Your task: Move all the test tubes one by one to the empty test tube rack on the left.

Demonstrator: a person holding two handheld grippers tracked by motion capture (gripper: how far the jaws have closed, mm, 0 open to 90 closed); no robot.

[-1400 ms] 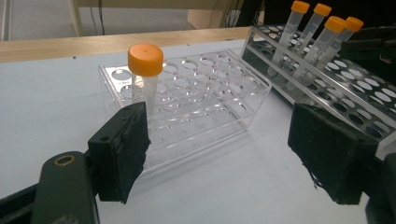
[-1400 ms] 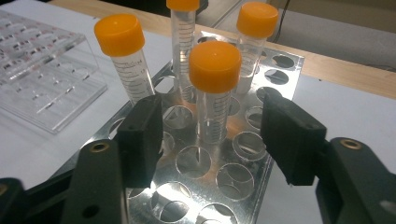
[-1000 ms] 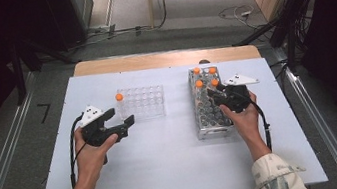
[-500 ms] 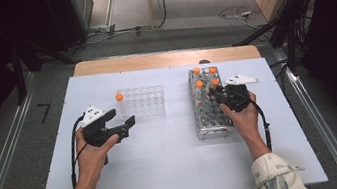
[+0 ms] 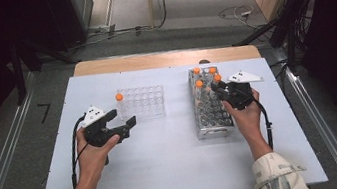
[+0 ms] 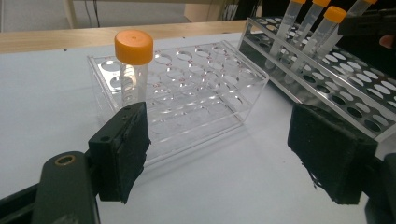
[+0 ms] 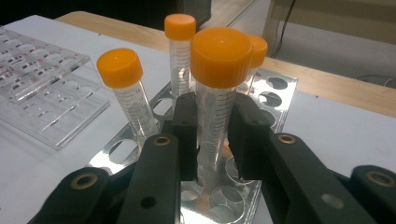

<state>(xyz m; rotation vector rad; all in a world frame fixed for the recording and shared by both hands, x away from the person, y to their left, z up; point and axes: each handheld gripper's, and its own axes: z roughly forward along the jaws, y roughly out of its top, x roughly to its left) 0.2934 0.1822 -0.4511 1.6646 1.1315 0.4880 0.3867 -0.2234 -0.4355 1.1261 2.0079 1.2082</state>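
The right gripper has its jaws closed narrow around a clear tube with an orange cap, gripping it on the barrel below the cap. The tube stands nearly upright, its long axis vertical, cap up and lower end down in a hole of the metal rack, among three other orange-capped tubes in the rack's far end. From above, the rack sits on the right half of the white table. The left gripper hangs with its jaws spread wide and holding nothing, just in front of the clear plastic rack, where one capped tube stands upright in a corner hole.
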